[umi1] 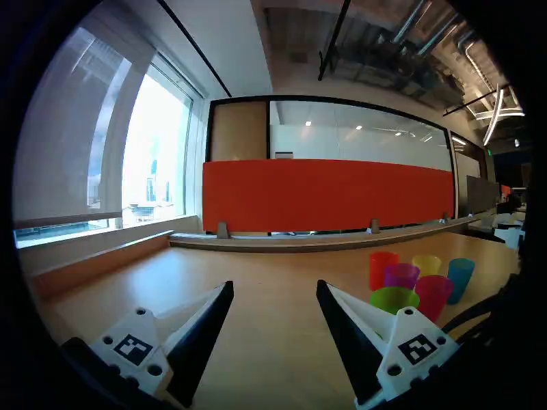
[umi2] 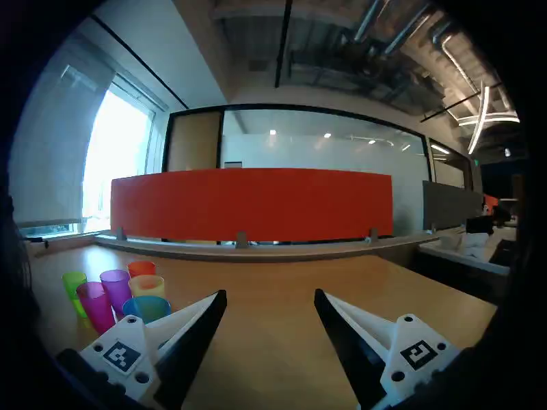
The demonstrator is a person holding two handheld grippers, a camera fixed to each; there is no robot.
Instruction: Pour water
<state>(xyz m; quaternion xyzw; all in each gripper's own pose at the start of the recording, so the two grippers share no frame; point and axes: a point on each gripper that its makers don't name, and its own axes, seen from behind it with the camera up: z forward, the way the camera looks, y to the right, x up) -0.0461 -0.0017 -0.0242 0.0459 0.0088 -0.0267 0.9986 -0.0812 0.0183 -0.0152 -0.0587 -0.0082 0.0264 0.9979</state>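
Several coloured plastic cups stand in a cluster on the wooden table. In the left gripper view they sit to the right: an orange cup, a purple cup, a yellow cup, a blue cup, a pink cup and a green cup. My left gripper is open over bare table, left of the cluster. In the right gripper view the same cups stand at the left, with the blue cup nearest. My right gripper is open, nothing between its fingers.
An orange divider panel runs along the table's far edge. A window and a low ledge are at the left. Other desks with items stand at the far right.
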